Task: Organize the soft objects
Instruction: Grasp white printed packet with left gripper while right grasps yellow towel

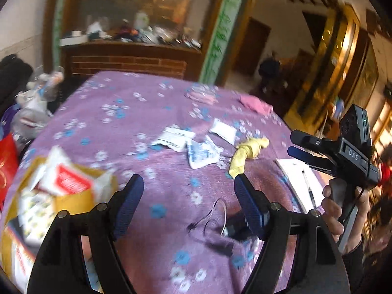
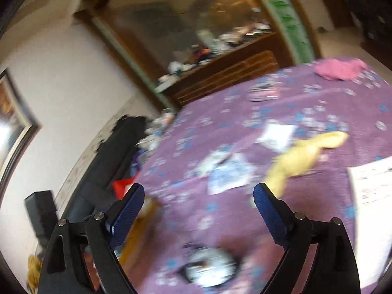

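Note:
A crumpled yellow cloth [image 1: 247, 153] lies on the purple flowered tablecloth [image 1: 122, 112], ahead and right of my left gripper [image 1: 188, 183], which is open and empty above the table. A pink cloth [image 1: 256, 104] lies at the far right edge. My right gripper [image 2: 198, 192] is open and empty; the yellow cloth [image 2: 301, 158] lies just beyond its right finger, the pink cloth [image 2: 339, 69] far off. In the left wrist view the right gripper [image 1: 294, 143] is held in a hand at the right.
Several white and blue packets [image 1: 198, 150] lie mid-table. A cardboard box [image 1: 71, 196] with packets stands at the left. A white paper with a pen [image 1: 303, 181] lies at the right. A black cable and charger [image 1: 227, 227] lie near me. A wooden cabinet [image 1: 129, 58] stands behind.

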The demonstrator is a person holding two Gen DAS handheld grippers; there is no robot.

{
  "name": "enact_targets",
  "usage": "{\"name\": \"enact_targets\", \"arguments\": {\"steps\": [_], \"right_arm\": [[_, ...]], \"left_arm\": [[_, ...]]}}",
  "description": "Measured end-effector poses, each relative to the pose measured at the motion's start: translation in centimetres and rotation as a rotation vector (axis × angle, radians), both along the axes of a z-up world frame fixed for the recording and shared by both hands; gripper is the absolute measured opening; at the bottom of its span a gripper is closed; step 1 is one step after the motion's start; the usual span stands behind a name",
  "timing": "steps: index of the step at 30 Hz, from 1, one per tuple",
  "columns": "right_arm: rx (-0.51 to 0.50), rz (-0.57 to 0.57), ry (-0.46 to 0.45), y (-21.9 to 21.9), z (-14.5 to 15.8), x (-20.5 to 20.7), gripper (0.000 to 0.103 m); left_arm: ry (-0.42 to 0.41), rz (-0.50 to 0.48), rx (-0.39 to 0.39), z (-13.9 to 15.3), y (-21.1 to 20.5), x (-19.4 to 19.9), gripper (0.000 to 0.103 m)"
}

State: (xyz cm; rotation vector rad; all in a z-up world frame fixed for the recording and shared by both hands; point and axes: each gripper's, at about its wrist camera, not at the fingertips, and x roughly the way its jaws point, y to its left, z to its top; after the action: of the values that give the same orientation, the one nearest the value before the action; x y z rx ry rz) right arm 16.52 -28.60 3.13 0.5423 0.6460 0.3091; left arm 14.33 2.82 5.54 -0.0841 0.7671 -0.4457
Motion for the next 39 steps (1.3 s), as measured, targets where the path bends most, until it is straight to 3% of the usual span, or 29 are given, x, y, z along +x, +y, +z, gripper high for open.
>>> {"name": "enact_targets", "arguments": {"steps": [6, 11, 13, 17, 19, 20, 22, 24, 30, 34, 39], "right_arm": [[0.215, -0.094, 0.146, -3.5, -4.7, 1.1, 0.08], [0.142, -0.154, 0.176, -3.9, -4.6, 1.8, 0.077], [0.149, -0.147, 0.168, -3.8, -4.2, 1.7, 0.077], [0.164, -0.142, 0.168, -4.2, -4.1, 0.8, 0.077], [0.166, -0.139, 0.173, -4.3, -4.7, 1.3, 0.076], [0.166, -0.141, 0.173, -4.3, -4.8, 1.4, 0.076], [0.16, -0.136, 0.17, -4.1, -5.1, 1.6, 0.076], [0.145, -0.137, 0.167, -3.9, -5.1, 1.6, 0.075], [0.115, -0.133, 0.175, -3.5, -5.7, 2.2, 0.072], [0.108, -0.135, 0.179, -3.7, -5.9, 2.6, 0.072], [0.107, -0.159, 0.22, -4.3, -5.8, 4.2, 0.072]], "left_arm": [[0.128, -0.097, 0.08, -2.8, -5.9, 7.3, 0.076], [0.152, -0.167, 0.219, -5.4, -11.0, 11.3, 0.076], [0.152, -0.184, 0.251, -6.1, -12.6, 12.2, 0.076], [0.117, -0.202, 0.385, -8.0, -15.1, 13.1, 0.075], [0.166, -0.196, 0.422, -9.4, -15.4, 13.3, 0.055], [0.152, -0.19, 0.417, -9.4, -15.2, 13.1, 0.053], [0.129, -0.192, 0.384, -8.8, -14.5, 12.3, 0.017], [0.152, -0.192, 0.312, -8.0, -13.2, 11.7, 0.009], [0.161, -0.103, 0.177, -7.4, -8.4, 9.2, 0.005], [0.132, 0.026, 0.01, -7.7, -3.9, 7.2, 0.005], [0.174, 0.024, -0.095, -8.2, -2.3, 7.3, 0.005]]}}
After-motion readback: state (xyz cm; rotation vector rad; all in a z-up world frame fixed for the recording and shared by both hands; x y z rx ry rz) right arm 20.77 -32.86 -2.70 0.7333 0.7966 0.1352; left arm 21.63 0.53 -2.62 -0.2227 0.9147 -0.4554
